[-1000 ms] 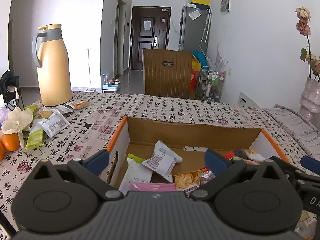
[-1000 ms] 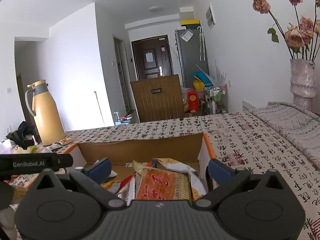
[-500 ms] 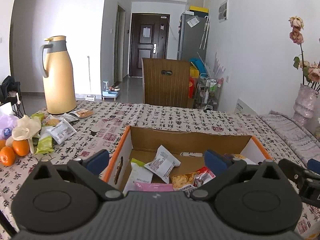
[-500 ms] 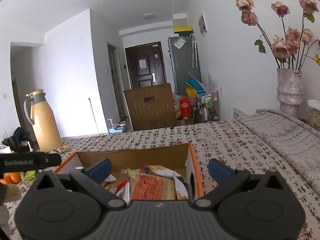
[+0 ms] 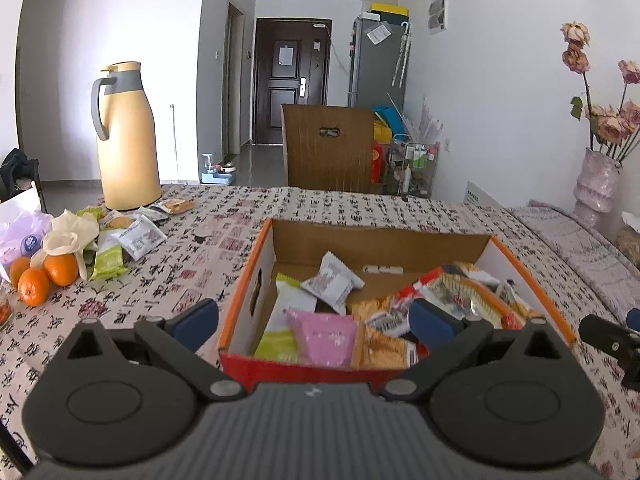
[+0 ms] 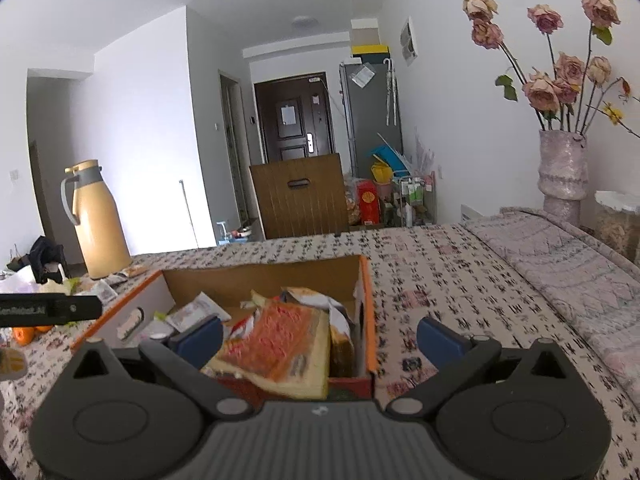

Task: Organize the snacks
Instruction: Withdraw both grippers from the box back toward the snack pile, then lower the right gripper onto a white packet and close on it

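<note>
On the worktop (image 5: 224,216) at left, oranges (image 5: 44,276) and loose snack packets (image 5: 120,240) now show fully. Our left hand-held gripper (image 5: 316,320) and right hand-held gripper (image 6: 318,336), both wide open and empty, have pulled back from the snack-filled box (image 5: 240,300).

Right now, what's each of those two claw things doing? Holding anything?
Left gripper: open, holding nothing, above the box.
Right gripper: open, holding nothing.

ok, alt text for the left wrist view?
Open left gripper hovers empty before a cardboard box of snack packets on a patterned tablecloth. More packets, oranges and a yellow thermos sit left.
</note>
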{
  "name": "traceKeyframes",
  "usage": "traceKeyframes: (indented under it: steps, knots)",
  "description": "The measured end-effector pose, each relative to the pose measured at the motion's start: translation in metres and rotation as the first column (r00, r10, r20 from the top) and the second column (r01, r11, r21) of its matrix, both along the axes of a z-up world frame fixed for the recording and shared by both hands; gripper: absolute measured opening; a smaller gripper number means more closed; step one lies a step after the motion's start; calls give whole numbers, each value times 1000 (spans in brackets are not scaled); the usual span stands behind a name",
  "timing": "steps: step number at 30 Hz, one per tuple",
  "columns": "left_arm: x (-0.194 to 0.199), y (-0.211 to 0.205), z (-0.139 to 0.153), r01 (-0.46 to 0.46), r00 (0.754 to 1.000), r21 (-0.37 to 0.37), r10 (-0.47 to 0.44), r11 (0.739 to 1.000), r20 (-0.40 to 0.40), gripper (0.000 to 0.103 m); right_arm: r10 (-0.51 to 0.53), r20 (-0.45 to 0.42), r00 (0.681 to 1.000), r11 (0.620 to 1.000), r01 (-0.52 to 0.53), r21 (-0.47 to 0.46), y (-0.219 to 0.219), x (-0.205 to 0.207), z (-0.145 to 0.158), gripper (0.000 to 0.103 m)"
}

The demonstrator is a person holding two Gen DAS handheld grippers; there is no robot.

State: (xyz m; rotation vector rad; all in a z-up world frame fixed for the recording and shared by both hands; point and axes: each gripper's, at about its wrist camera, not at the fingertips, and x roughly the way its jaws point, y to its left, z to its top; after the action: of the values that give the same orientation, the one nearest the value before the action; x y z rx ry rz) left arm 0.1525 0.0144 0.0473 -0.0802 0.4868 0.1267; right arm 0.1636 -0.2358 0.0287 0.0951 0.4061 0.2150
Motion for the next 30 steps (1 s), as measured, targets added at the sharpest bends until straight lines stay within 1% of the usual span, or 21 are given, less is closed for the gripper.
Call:
traceKeyframes:
  steps: [9,15,21,25,30]
  knots:
    - [-21,4,-22,7,999,-14,-8,1000,-47,103,-9,-89,996,1000,7,-19,-9,-15,-25,103]
    - [-23,9,-46,22,994,-31,-26,999,-108,103,-8,-161,987,999,2,-37,-7,-16,-46,103]
    - [-24,11,-63,30,991,-45,-36,999,-128,103,0,-193,981,999,-10,-50,0,-10,-59,103]
    - [-22,10,-67,38,990,-33,-42,999,-134,103,8,-213,977,998,-23,-66,7,-3,-65,103]
    - [-17,10,-72,46,988,-47,-52,998,-144,103,13,-232,973,993,-39,-108,13,8,-68,103]
